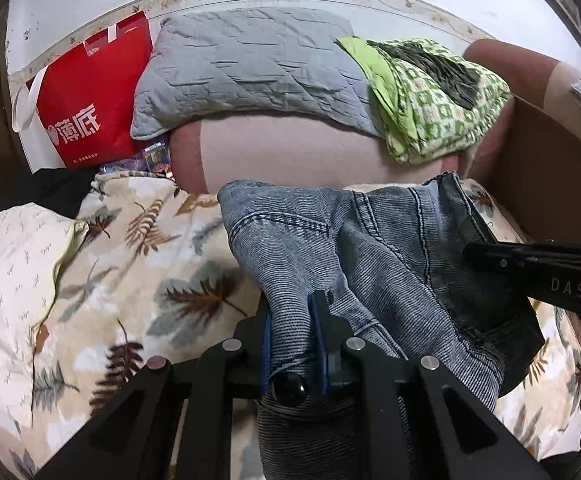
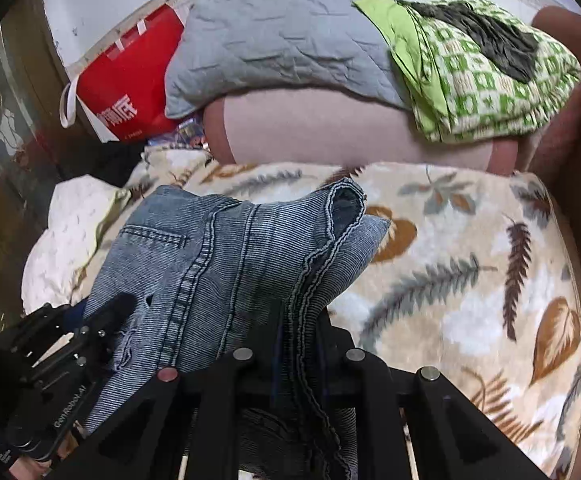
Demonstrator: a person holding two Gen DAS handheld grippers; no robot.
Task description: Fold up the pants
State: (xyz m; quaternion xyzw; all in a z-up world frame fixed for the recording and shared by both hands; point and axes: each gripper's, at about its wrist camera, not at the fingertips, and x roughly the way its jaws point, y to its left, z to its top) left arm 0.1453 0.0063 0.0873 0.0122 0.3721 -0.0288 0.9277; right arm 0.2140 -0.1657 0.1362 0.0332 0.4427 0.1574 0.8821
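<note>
While angled downward, both grippers, left gripper [image 1: 290,320] and right gripper [image 2: 298,332], clamp the jeans [image 1: 370,248].

Leaf-print blanket [image 1: 138,264] covers the foreground. At 12 o'clock, a grey quilted pillow [image 1: 250,68] rests on a pink bolster [image 1: 310,152]. At 10 o'clock, a red shopping bag [image 1: 90,96] leans against the wall. At 1 o'clock, a green patterned cloth [image 1: 438,108]; at 3 o'clock, a cardboard box [image 1: 546,168].
</note>
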